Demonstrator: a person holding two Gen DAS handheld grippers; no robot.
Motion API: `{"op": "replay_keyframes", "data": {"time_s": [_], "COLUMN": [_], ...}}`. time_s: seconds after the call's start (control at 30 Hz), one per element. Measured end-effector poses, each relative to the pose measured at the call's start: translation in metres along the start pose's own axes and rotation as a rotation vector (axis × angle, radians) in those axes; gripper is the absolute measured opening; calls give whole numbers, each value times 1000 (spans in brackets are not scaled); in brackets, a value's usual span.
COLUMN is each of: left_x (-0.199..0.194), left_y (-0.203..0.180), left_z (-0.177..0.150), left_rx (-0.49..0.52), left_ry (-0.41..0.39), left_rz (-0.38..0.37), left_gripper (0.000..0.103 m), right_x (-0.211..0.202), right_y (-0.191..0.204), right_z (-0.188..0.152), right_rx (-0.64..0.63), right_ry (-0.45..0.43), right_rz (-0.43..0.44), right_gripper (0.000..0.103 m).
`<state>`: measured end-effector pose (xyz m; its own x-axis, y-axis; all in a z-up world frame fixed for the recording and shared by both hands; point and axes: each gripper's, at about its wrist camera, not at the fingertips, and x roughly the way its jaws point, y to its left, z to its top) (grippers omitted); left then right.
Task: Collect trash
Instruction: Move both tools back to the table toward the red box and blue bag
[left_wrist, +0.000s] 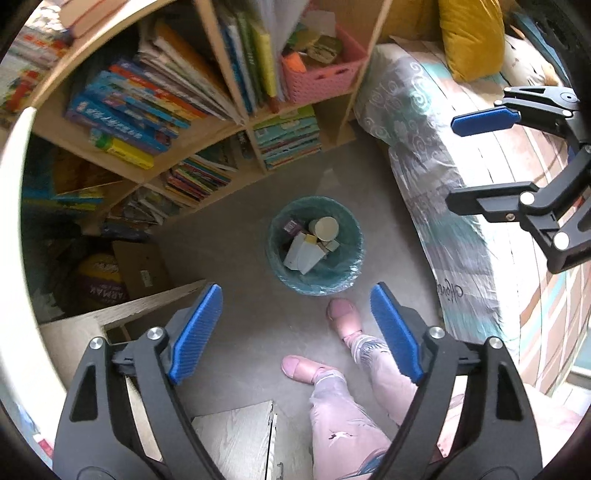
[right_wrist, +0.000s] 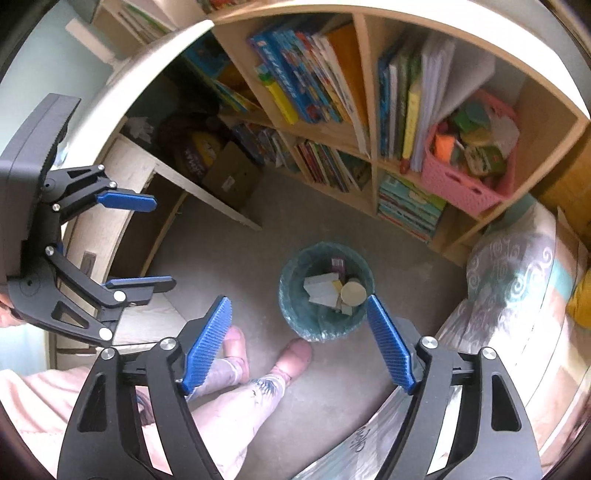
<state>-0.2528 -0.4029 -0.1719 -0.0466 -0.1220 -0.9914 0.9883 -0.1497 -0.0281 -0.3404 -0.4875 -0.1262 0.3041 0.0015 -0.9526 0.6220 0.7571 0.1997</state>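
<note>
The trash bin (left_wrist: 314, 245), lined with a teal plastic bag, stands on the grey floor (left_wrist: 258, 206) just off the bookshelf's lower corner, between the shelf and the bed edge. You've got it directly under both tools, so anything let go falls straight in. Inside: a round cream cup (left_wrist: 325, 228) upright-ish against the far wall, a white carton (left_wrist: 301, 254) lying tilted across the middle, a small purple box (left_wrist: 291, 226) toward the bookshelf side, plus a few small scraps I can't identify. The bag rim folds over the bin edge, which keeps the liner from slipping in under the load.

Your left gripper (left_wrist: 303, 334) points straight down, jaws spread wide, nothing between the blue pads (left_wrist: 197, 332); the bin sits just past its tips. Your right gripper (right_wrist: 299, 343) also aims steeply down, jaws wide, nothing between them, bin just past its tips too. Both empty claws over a bin holding items reads as a drop done here, my guess.

Your feet in pink slippers (left_wrist: 341, 314) stand on the floor right beside the bin's near side, toes nearly touching the liner — close stance so you can reach over it.

Around: wooden bookshelf (left_wrist: 243, 125) packed with books, a pink basket (left_wrist: 319, 79) in one cubby, a cardboard box (left_wrist: 140, 267) and a ball (left_wrist: 101, 282) under a desk (left_wrist: 159, 299) on the left. Patterned bedding (left_wrist: 424, 147) hangs off the bed on the right, yellow cushion (left_wrist: 471, 37) at the top. No loose trash visible on the floor.
</note>
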Motion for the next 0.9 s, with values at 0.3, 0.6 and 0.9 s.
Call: {"op": "replay_keyframes", "data": {"time_s": [0.3,0.6,0.9], "left_x": [-46,-90,-131], "left_y": [43,101,168], "left_z": [-28,-84,-150], "left_rx": [-123,-306,-434], "left_ry": [-72,-136,-186], "left_rz": [67,129,206], "left_gripper": [92,96,96], "right_x": [-17,-25,-22], "right_y": [39,116,215], "right_z": [38,85,134], "right_rx": [-145,-360,-532], "right_ry": [-32,-61,-86], "right_rz": [25,37,81], "right_gripper": [88,91,92]}}
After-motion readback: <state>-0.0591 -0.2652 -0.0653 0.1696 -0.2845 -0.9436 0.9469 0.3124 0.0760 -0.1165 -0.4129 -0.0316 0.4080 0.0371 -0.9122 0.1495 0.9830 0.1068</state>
